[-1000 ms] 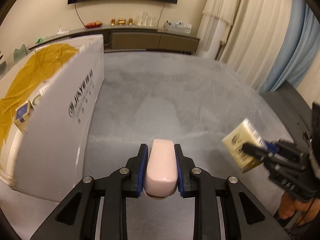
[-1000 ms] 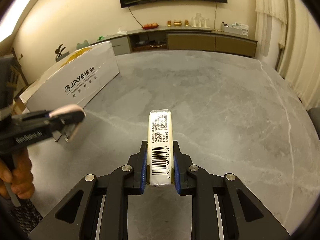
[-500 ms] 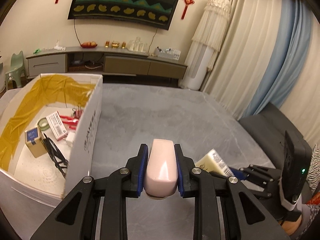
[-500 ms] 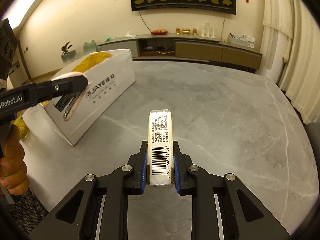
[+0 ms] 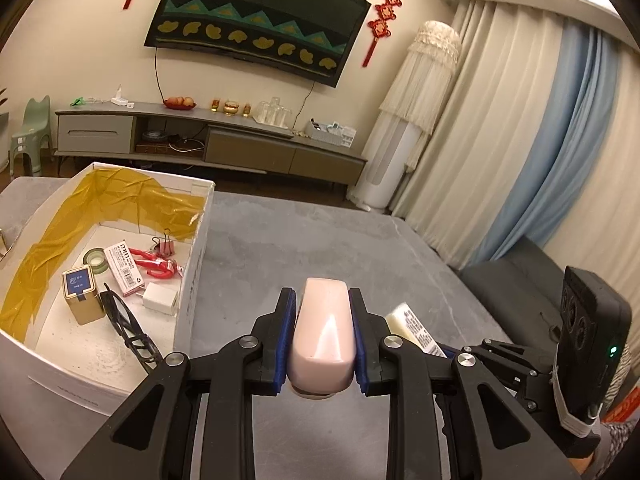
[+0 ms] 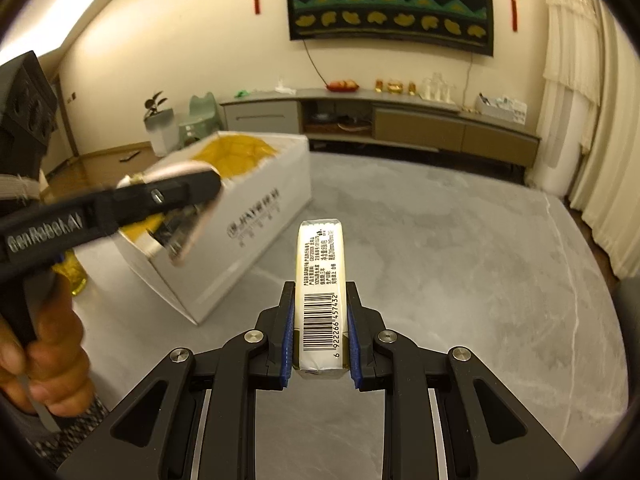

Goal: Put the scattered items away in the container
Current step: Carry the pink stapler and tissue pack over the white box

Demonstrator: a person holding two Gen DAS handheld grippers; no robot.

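My left gripper (image 5: 322,300) is shut on a pale pink stapler (image 5: 322,336), held in the air to the right of the white cardboard box (image 5: 192,264). My right gripper (image 6: 319,292) is shut on a pale yellow packet (image 6: 319,272) with a barcode, above the grey table. The packet (image 5: 412,326) shows low and right in the left wrist view, beside the stapler. In the right wrist view the left gripper (image 6: 176,192) with the stapler (image 6: 180,170) hangs over the box's (image 6: 256,216) near corner. The box holds several items.
Inside the box lie a small tin (image 5: 82,294), black glasses (image 5: 128,332), a white charger (image 5: 160,298), a red-and-white packet (image 5: 126,266), a tape roll (image 5: 95,259) and a binder clip (image 5: 165,245). The grey table (image 6: 460,260) spreads right of the box. A hand (image 6: 44,356) holds the left gripper's handle.
Both grippers have risen and tilted up. The left gripper now looks down into the box, and the box sits further from the right gripper. Both grips are unchanged.
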